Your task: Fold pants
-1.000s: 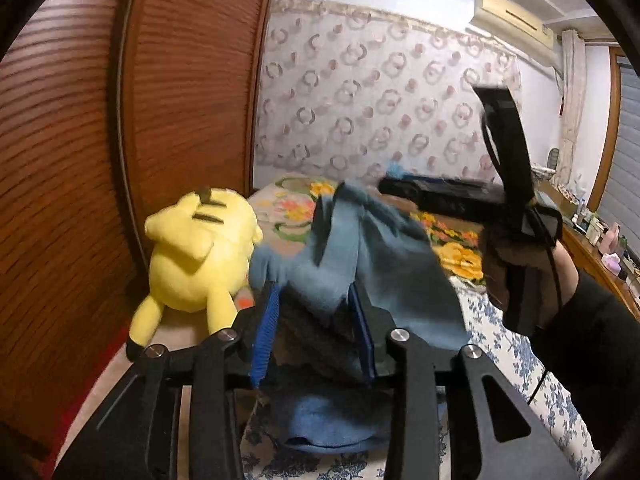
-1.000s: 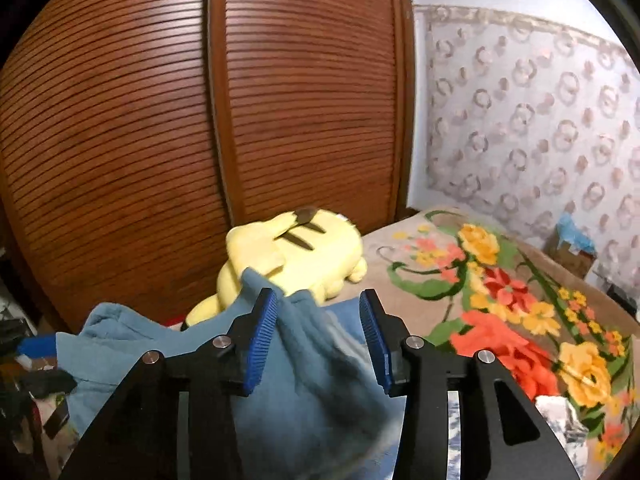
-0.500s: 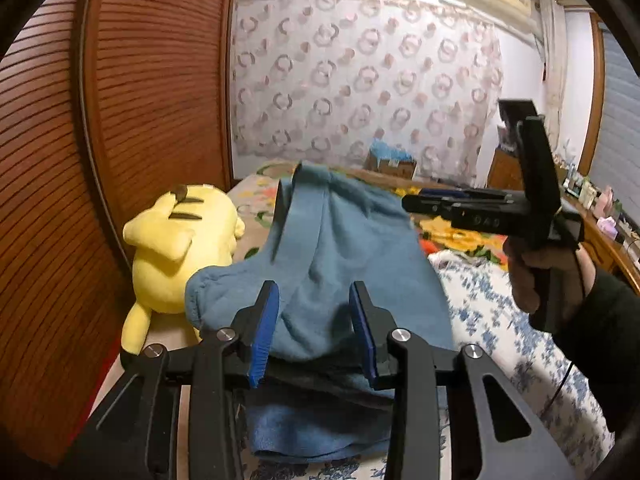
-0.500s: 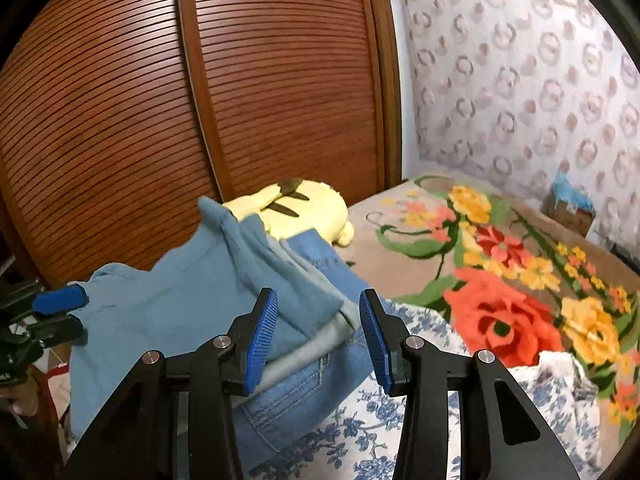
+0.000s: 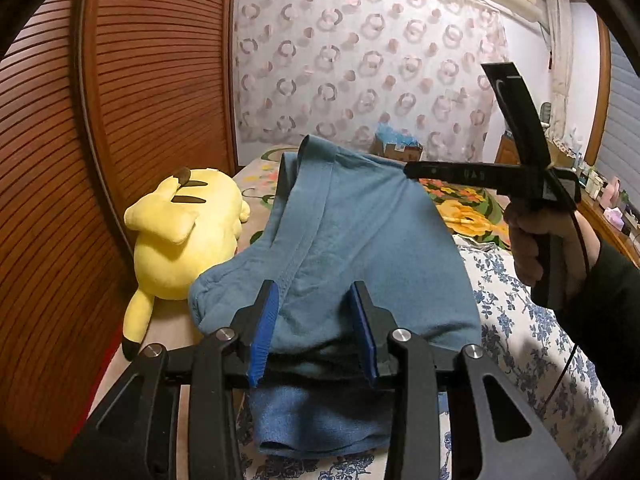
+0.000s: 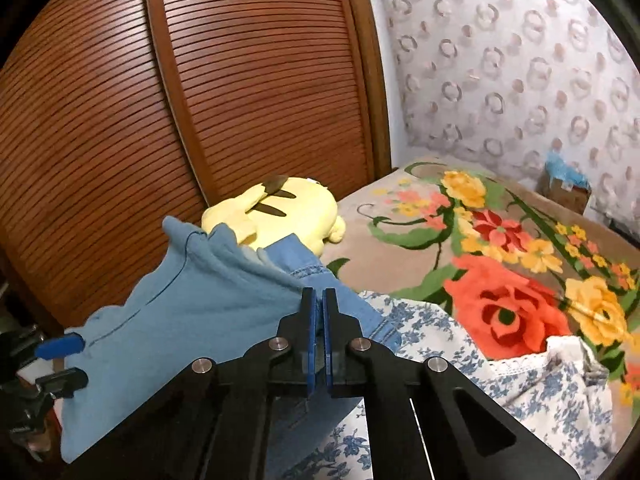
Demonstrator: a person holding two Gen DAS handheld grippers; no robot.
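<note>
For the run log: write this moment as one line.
task: fold pants | left gripper: open, around blue pants | right gripper: shut on pants edge | surface: bed | nearby: yellow plush

left gripper (image 5: 314,320): black arms, blue pads, silver screws | right hand (image 5: 536,244): bare skin (dark sleeve)

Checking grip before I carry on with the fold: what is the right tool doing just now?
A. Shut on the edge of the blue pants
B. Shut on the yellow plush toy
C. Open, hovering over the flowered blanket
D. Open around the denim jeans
A: in the right wrist view the right tool has its blue pads pressed together on the edge of the blue pants, which stretch taut from it.
</note>
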